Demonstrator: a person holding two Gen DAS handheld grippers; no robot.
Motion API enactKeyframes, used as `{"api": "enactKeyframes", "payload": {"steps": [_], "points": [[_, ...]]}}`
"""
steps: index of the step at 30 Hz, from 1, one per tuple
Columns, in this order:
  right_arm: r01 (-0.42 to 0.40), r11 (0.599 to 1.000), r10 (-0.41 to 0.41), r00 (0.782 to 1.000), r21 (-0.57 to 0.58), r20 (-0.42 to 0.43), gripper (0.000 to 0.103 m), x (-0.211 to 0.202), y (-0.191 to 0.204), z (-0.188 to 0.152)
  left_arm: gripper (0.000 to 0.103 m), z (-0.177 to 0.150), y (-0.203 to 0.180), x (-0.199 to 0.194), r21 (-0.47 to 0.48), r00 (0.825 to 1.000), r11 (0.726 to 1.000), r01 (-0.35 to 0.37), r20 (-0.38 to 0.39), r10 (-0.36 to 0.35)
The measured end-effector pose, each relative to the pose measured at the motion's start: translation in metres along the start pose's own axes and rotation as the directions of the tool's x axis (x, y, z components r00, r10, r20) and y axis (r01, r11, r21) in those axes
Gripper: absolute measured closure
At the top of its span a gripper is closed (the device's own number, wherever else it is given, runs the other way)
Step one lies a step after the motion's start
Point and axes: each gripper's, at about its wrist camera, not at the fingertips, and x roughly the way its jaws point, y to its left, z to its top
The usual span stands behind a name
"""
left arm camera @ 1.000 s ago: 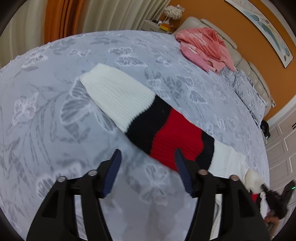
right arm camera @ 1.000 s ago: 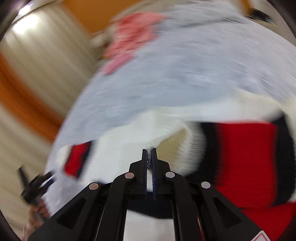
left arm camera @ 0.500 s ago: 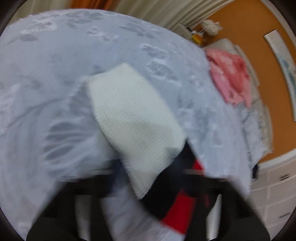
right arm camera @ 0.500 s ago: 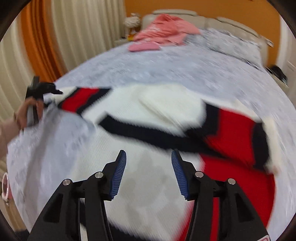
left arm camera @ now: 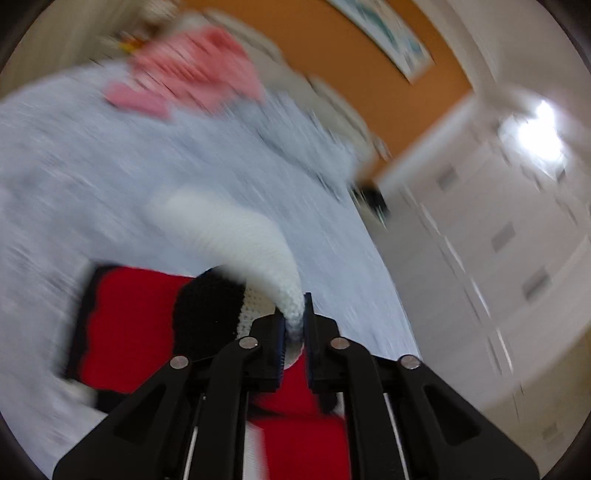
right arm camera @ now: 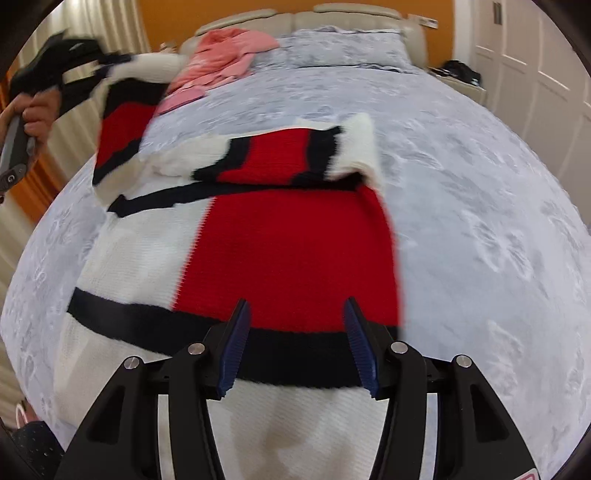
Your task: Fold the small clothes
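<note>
Gripping the white end of one sleeve (left arm camera: pixel 255 240), the left gripper (left arm camera: pixel 294 325) has its blue pads pressed on the knit, though its jaws are easing apart at this moment. The sleeve rises from the pads toward eleven o'clock in the left wrist view, which is heavily blurred. Below it, from nine o'clock round to six, lies the red and black body of the sweater (left arm camera: pixel 125 325).

In the right wrist view the sweater (right arm camera: pixel 280 251) is spread on the bed (right arm camera: pixel 498 221), filling the frame from the centre down to six o'clock: a red block in the middle, white knit at eight o'clock, a black band across the lower part. The other sleeve (right arm camera: pixel 295 155) lies folded across the top of the body, at about twelve o'clock from the centre. The held sleeve (right arm camera: pixel 122 129) hangs in the air at ten o'clock, leading up to the left gripper (right arm camera: pixel 74 62) and the hand (right arm camera: pixel 37 114) that carries it.

The right gripper (right arm camera: pixel 295 339) hovers over the black band with its jaws apart and still widening; no cloth lies between the pads.

A pile of pink clothes (right arm camera: pixel 225 55) sits near the headboard (right arm camera: pixel 332 14) at twelve o'clock, well apart from the sweater. White cupboard doors (right arm camera: pixel 535 55) stand at two o'clock.
</note>
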Motion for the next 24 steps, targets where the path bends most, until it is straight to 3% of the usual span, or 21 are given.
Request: {"api": "enactKeyframes", "payload": {"steps": [1,3,4,6,9,10,13,14,18,21,24], "points": [[0.0,1.0,0.0,1.0,0.018,-0.004,0.05,-0.003,-0.011,-0.004,0.074,-0.018,-0.016,0.023,0.023,0.999,1.0,-0.011,-0.046,0.012],[-0.006,0.999,0.007,1.0,0.049,-0.013,0.049,-0.005,-0.027,-0.006,0.046,-0.066,-0.039,0.064,0.058,0.986,0.992,-0.108,-0.119,0.115],[-0.005,0.998,0.006,1.0,0.059,-0.015,0.049,-0.007,-0.037,-0.007,0.045,-0.087,-0.043,0.073,0.057,0.98,0.99,-0.132,-0.14,0.139],[-0.009,0.998,0.01,1.0,0.058,-0.015,0.049,-0.008,-0.048,-0.001,0.044,-0.13,-0.044,0.072,0.045,0.978,0.992,-0.114,-0.172,0.12],[-0.082,0.996,0.083,0.997,0.041,-0.009,0.049,0.007,-0.055,0.033,0.038,-0.162,-0.028,0.047,0.053,0.969,0.984,-0.171,-0.174,0.178],[-0.107,0.993,0.108,0.994,0.046,-0.001,0.048,0.014,-0.055,0.045,0.038,-0.173,-0.019,0.034,0.07,0.96,0.974,-0.217,-0.166,0.226],[-0.152,0.985,0.15,0.988,0.086,0.027,0.049,0.048,-0.054,0.096,0.037,-0.179,0.003,0.013,0.126,0.918,0.928,-0.351,-0.148,0.367],[-0.147,0.984,0.144,0.989,0.098,0.034,0.049,0.055,-0.054,0.107,0.037,-0.181,0.013,0.004,0.153,0.892,0.901,-0.407,-0.147,0.428],[-0.116,0.978,0.113,0.993,0.175,0.026,0.049,0.106,-0.056,0.16,0.037,-0.17,0.035,-0.009,0.235,0.826,0.823,-0.517,-0.114,0.552],[-0.031,0.985,0.03,1.0,0.172,0.008,0.049,0.137,-0.054,0.185,0.037,-0.169,0.044,-0.014,0.273,0.801,0.79,-0.549,-0.098,0.591],[-0.025,0.98,0.033,0.999,0.2,-0.038,0.049,0.164,-0.055,0.191,0.037,-0.163,0.049,-0.012,0.29,0.797,0.781,-0.554,-0.087,0.598]]}}
